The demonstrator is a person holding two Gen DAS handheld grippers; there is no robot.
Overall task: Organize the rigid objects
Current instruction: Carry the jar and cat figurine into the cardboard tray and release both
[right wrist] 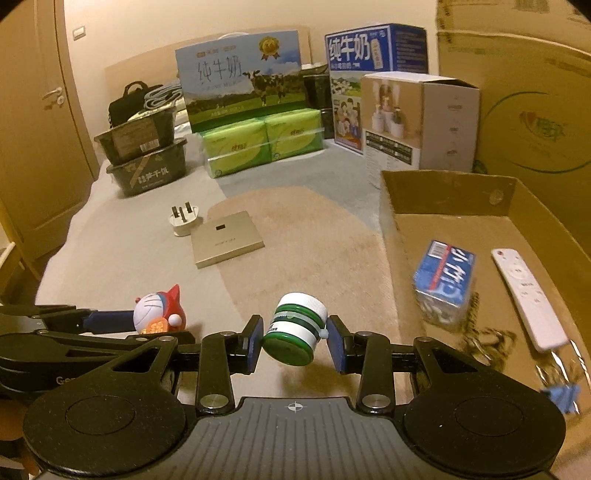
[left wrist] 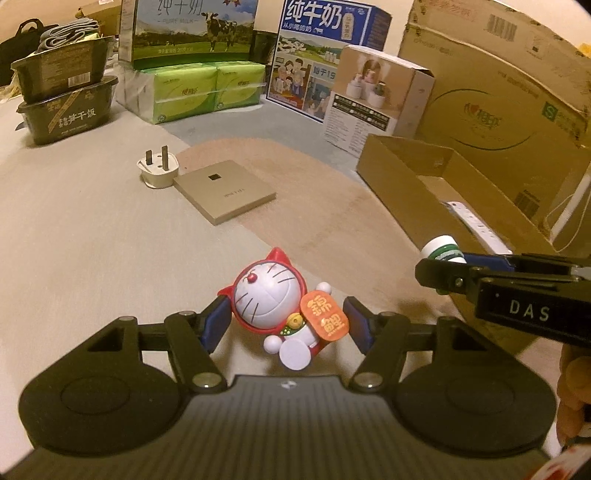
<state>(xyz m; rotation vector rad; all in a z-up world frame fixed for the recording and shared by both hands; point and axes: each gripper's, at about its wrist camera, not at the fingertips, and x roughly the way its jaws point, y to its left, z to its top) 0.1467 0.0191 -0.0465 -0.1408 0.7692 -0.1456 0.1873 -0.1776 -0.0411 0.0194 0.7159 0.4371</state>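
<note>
My left gripper (left wrist: 286, 326) is shut on a red and white cat figurine (left wrist: 280, 306) with an orange sign, held above the beige surface; the figurine also shows in the right wrist view (right wrist: 159, 314). My right gripper (right wrist: 295, 341) is shut on a small green and white bottle (right wrist: 295, 330), held tilted just left of the open cardboard box (right wrist: 443, 192). The bottle also shows in the left wrist view (left wrist: 443, 251). In the box lie a blue carton (right wrist: 445, 280) and a white remote (right wrist: 528, 295).
A flat tan box (left wrist: 225, 192) and a white plug adapter (left wrist: 159, 170) lie on the surface ahead. Milk cartons (left wrist: 192, 29), green tissue packs (left wrist: 207, 88), dark food tubs (left wrist: 66, 107) and large cardboard boxes (left wrist: 498, 92) line the back. Keys (right wrist: 491, 339) lie in the open box.
</note>
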